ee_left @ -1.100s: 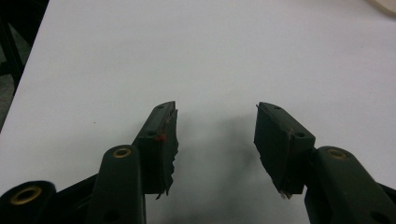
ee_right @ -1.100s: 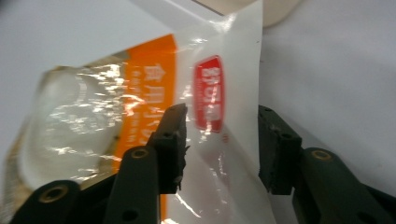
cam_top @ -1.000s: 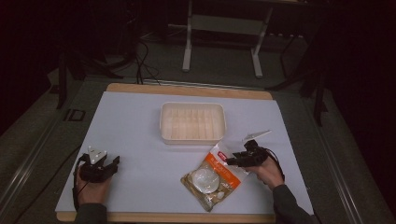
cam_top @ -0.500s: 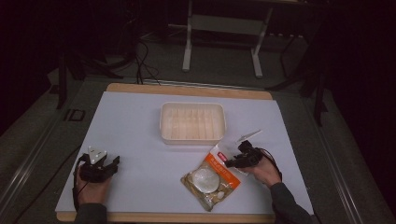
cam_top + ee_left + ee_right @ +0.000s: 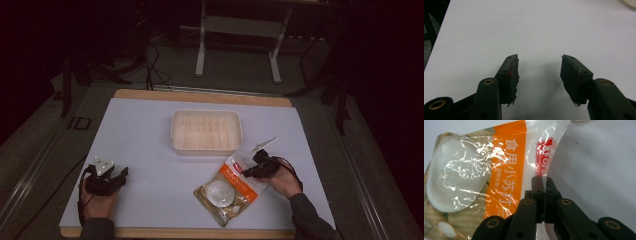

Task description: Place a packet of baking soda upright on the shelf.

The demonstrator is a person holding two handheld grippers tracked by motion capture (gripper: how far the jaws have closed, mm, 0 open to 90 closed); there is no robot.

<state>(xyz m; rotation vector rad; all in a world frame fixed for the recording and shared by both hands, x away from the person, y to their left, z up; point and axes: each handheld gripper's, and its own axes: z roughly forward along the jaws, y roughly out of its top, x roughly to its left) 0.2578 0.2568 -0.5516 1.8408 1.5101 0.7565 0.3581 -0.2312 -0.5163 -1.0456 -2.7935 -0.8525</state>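
High view: a white table [image 5: 150, 130] with a wooden rim carries a shallow cream tray [image 5: 206, 131] near the middle, toward the far edge. Close to the near edge, right of centre, lies a clear plastic snack bag [image 5: 227, 190], slanted so that its top points toward the tray's near right corner. The bag has an orange band with white characters and a red-and-white label at its top end; through the clear film show a large round white piece and smaller pale, ridged pieces.

At the bag's upper right edge the right gripper [image 5: 248, 171], held in the person's right hand [image 5: 283, 181], meets the plastic. The right gripper view shows its two black jaws pressed together on the thin transparent edge of the bag [image 5: 499, 170], just beside the red label, with the film creased and glinting around them. The bag's body rests on the table.

Near the near left corner, the left gripper [image 5: 121, 173] rests in the left hand [image 5: 97, 200], well apart from bag and tray. In the left gripper view its jaws [image 5: 539, 72] stand wide apart over bare white table, nothing between them; their pads [image 5: 514, 72] look frayed at the edges.
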